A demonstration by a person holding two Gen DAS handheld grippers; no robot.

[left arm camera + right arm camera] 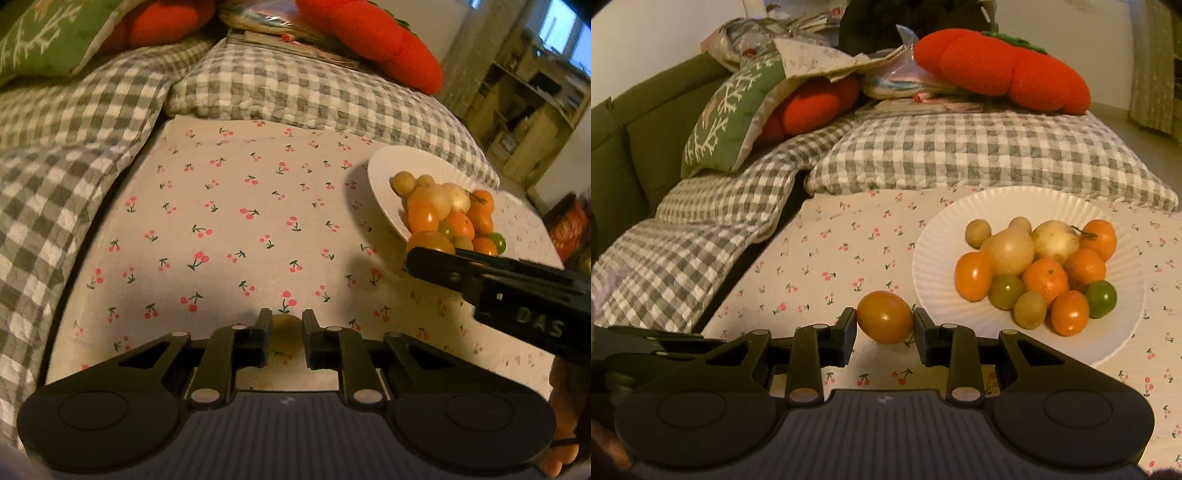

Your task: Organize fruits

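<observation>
A white plate (934, 258) on the cherry-print cloth (827, 258) holds several fruits: orange tomatoes, mandarins, green tomatoes, pale yellow fruits. My right gripper (885, 322) is shut on an orange tomato (885, 316), held just left of the plate's near rim. In the left wrist view the right gripper (436, 258) shows from the side by the plate (380, 177). My left gripper (284, 325) is shut on a small yellowish fruit (284, 330), low over the cloth (236, 221).
A grey checked quilt (960, 155) lies behind and left of the cloth. Red pumpkin cushions (1001, 70) and a green cushion (727, 110) sit on it. Wooden shelves (528, 107) stand far right in the left wrist view.
</observation>
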